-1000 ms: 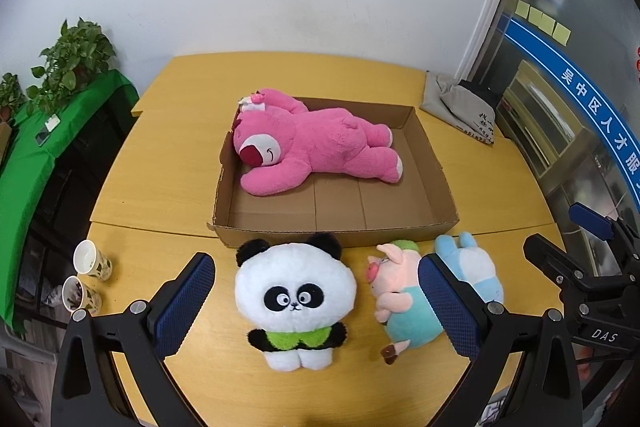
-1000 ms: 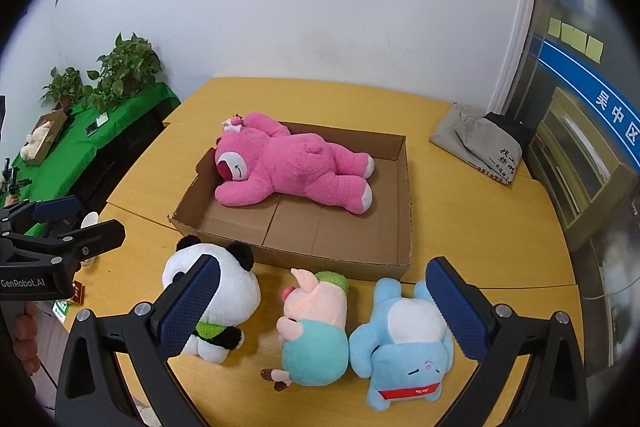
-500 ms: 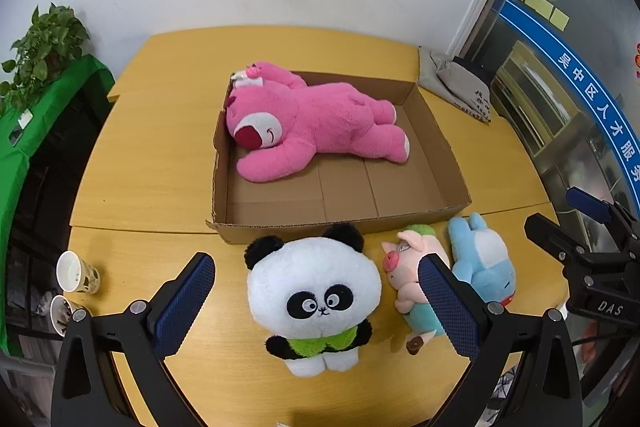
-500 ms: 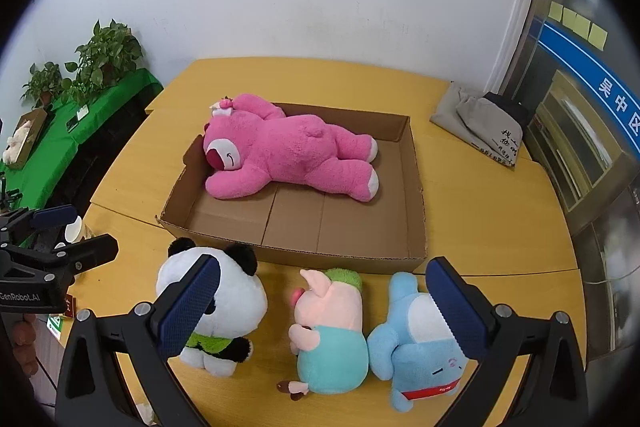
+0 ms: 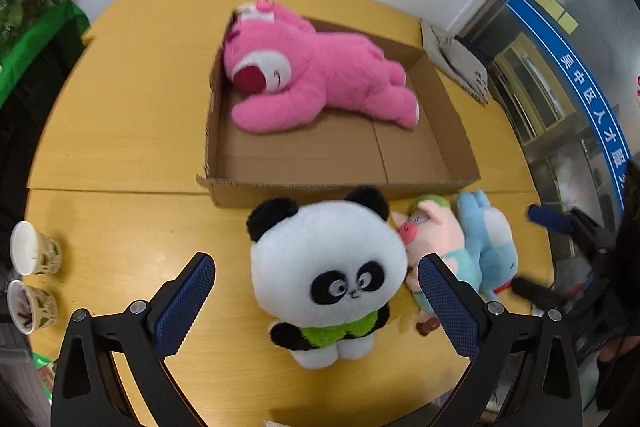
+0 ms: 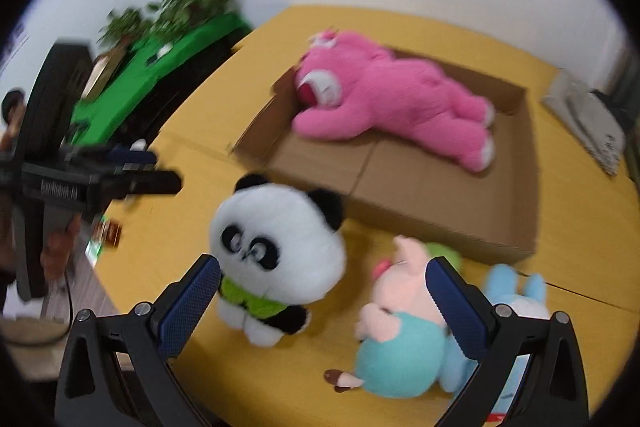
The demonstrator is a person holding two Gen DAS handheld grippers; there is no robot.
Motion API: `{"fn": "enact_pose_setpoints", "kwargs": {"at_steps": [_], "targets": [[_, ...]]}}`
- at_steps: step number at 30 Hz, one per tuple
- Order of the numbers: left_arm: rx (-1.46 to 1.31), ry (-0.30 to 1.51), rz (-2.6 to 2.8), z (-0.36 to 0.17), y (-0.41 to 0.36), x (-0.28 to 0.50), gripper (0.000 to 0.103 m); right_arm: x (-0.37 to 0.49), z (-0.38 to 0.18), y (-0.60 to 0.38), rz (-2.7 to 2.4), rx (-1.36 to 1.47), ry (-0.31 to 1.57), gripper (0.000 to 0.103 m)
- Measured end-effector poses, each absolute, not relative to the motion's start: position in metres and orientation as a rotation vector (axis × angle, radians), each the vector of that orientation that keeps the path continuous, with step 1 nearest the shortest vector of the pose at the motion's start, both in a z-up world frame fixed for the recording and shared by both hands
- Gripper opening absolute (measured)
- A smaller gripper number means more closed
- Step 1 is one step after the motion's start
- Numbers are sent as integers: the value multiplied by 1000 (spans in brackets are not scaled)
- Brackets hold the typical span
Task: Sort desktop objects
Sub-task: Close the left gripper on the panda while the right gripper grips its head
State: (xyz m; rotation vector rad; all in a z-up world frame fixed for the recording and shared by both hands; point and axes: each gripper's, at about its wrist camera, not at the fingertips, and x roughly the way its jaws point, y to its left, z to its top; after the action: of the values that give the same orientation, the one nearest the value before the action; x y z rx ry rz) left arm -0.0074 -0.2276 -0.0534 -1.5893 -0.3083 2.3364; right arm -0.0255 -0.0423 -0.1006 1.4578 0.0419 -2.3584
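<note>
Blue-padded fingers frame both views. We log the left claw (image 5: 316, 301) spread wide and holding nothing, the panda plush (image 5: 326, 277) standing upright between its pads, clear of the left one; we cannot tell whether the right pad touches it. The right claw (image 6: 324, 301) is equally wide and empty, low over the gap between panda and pig; this view is motion-blurred.

We take the panda as our landmark. The pig plush (image 5: 438, 255), in a teal outfit, lies just to its right, snout against the panda's cheek. The blue plush (image 5: 490, 247) lies beyond the pig, touching it. All three rest on the yellow wooden tabletop (image 5: 120, 131).

Just behind the panda sits the open cardboard box (image 5: 336, 155), its front wall close to the panda's ears. The pink bear plush (image 5: 320, 79) lies on its side inside, along the far wall, head at the left end.

Far left of the panda, two paper cups (image 5: 34, 277) stand at the tabletop edge. Behind and right of it, past the box, lies a folded grey cloth (image 5: 456, 55).
</note>
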Motion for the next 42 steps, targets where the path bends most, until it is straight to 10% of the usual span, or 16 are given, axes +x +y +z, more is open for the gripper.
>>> {"fn": "enact_pose_setpoints", "kwargs": {"at_steps": [16,22,26,42], "targets": [[-1661,-543,1940,-185,-229,-54,103,-78,-238,-92,-2000,1623,104,103],[-1662,-592,1931,-191,-230,-55,86,-89,-247,-88,-1952,1586,6,93],[-1640,-583,1973,-170,-233,-53,75,-86,-234,-86,-1945,1517,-63,67],[-1240,-374,2228,1,-239,-155,73,-194,-80,-57,-2227,1132,13,66]]}}
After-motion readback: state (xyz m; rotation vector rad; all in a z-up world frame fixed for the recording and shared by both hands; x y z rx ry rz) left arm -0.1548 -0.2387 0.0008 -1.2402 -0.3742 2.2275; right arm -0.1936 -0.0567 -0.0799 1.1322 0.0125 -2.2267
